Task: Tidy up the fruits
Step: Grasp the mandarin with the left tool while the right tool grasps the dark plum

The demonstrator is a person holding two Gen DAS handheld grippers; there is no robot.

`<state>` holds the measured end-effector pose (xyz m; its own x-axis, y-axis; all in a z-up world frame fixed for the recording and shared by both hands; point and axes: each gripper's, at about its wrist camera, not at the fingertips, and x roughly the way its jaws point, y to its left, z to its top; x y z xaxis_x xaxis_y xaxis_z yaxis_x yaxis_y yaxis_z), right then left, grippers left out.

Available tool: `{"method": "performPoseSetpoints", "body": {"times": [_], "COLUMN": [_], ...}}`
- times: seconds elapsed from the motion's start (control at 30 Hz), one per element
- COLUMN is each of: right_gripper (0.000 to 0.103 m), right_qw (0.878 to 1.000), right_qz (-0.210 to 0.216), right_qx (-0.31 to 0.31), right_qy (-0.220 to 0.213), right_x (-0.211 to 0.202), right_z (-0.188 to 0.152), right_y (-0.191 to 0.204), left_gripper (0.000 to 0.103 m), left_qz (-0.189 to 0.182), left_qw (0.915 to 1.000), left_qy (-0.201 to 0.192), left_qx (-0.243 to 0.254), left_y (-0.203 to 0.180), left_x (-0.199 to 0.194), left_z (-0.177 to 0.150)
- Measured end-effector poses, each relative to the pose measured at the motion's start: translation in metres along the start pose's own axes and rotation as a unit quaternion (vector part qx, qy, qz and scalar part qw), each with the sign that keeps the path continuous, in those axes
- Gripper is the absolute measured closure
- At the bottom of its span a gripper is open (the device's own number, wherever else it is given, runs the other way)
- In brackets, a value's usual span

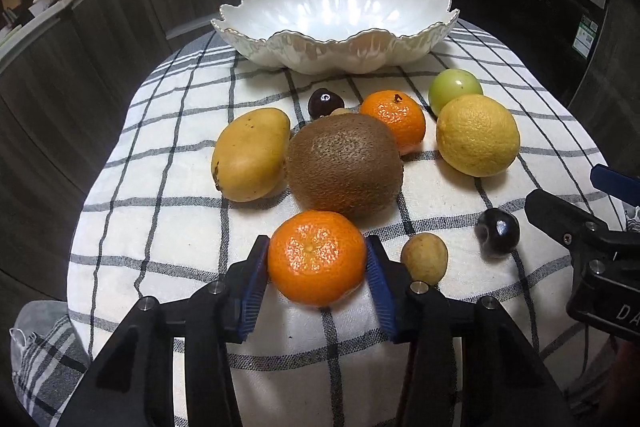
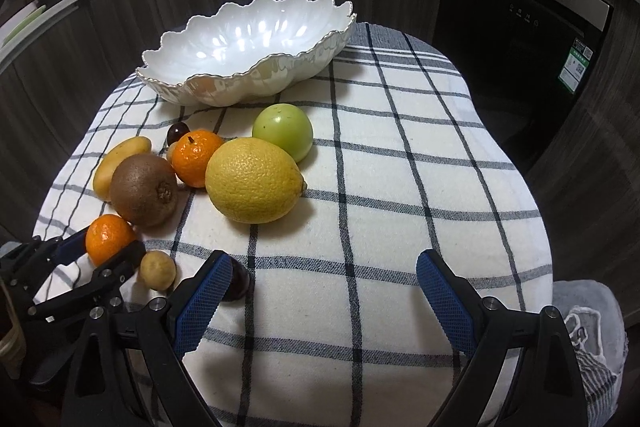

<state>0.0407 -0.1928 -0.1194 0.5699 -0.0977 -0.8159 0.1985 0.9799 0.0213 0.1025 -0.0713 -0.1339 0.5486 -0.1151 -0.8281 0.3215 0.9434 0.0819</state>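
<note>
**Mandarin first, bowl waiting**

Fruit-gathering is at its opening step, as we judge it — the scalloped white bowl (image 1: 336,27) at the far end of the worktop (image 1: 520,307) holds nothing, and every fruit lies on the checked cloth (image 1: 160,227). Our left tool (image 1: 317,259) has its blue pads on either side of the near mandarin (image 1: 317,257), touching or very nearly so; the fruit sits on the cloth, so we read this as a grip closing, not a lift. Just beyond it lies the kiwi (image 1: 345,165), flanked by a mango (image 1: 250,155) and a second mandarin (image 1: 394,119), with a lemon (image 1: 478,135) and a green fruit (image 1: 455,89) further right. A small tan fruit (image 1: 424,258) sits just beside the left tool's right finger.

Our right tool (image 2: 324,287) hangs spread wide over bare cloth, pinching nothing; a dark plum (image 2: 236,285) peeks out behind its left finger.

Next, we think, comes a firm but gentle squeeze, a straight lift clear of the kiwi, then a carry over the pile to the bowl — without nudging the tan fruit.
</note>
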Motion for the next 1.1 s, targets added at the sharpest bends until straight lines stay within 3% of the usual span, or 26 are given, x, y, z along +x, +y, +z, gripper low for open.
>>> {"method": "performPoseSetpoints", "body": {"times": [0.47,0.67,0.8,0.97,1.1], "right_gripper": [0.021,0.051,0.051,0.064,0.065], "right_qw": [0.999,0.996,0.996,0.996,0.995], "right_qz": [0.02,0.043,0.038,0.041,0.042], "right_qx": [-0.041,-0.073,-0.074,-0.08,-0.085], "right_qy": [-0.016,0.001,0.005,0.022,0.026], "right_x": [-0.015,-0.006,-0.001,0.009,0.013], "right_z": [0.005,0.002,-0.001,-0.008,-0.011], "right_y": [0.024,0.047,0.051,0.057,0.059], "left_gripper": [0.058,0.058,0.058,0.058,0.058], "left_qz": [0.017,0.031,0.033,0.039,0.043], "left_qw": [0.9995,0.9983,0.9981,0.9977,0.9975], "left_qy": [-0.018,-0.026,-0.032,-0.028,-0.028], "left_qx": [-0.022,-0.041,-0.042,-0.047,-0.048], "left_y": [0.021,0.036,0.039,0.043,0.043], "left_x": [-0.023,-0.027,-0.029,-0.027,-0.026], "left_z": [-0.004,-0.005,-0.006,-0.01,-0.01]}}
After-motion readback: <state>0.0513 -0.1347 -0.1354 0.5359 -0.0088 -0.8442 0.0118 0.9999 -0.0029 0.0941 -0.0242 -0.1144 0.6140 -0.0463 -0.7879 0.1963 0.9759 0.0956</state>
